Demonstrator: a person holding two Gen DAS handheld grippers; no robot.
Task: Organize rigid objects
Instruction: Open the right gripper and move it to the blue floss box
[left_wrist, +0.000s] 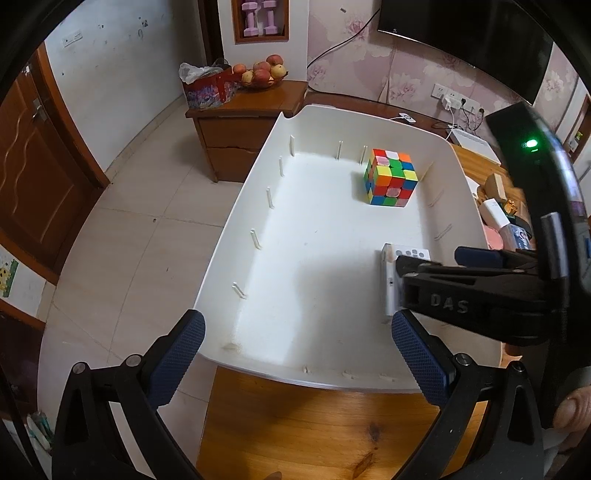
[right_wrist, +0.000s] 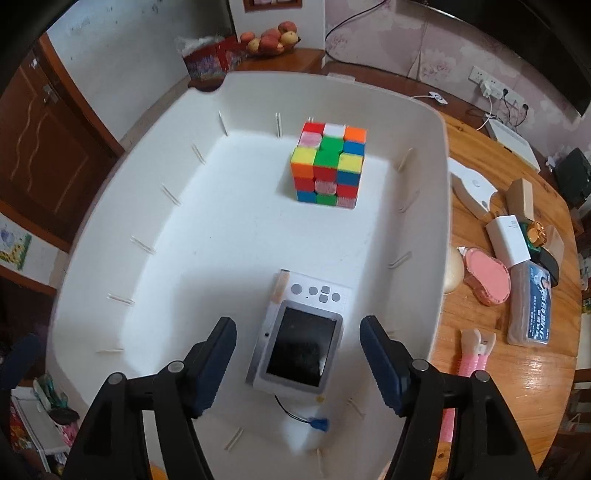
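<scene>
Now your right gripper (right_wrist: 298, 363) has its jaws apart, straddling the white screen device (right_wrist: 301, 347) lying untouched in the white bin (right_wrist: 110, 229); Rubik's cube (right_wrist: 328, 166) sits at twelve o'clock. Your left gripper (left_wrist: 297, 356) gapes empty.

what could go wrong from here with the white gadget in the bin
The right gripper stands open around the white device lying in the white bin; lifting off at a tilt, a pad could nudge it. Its thin cord trails near the fingers and might catch.
</scene>
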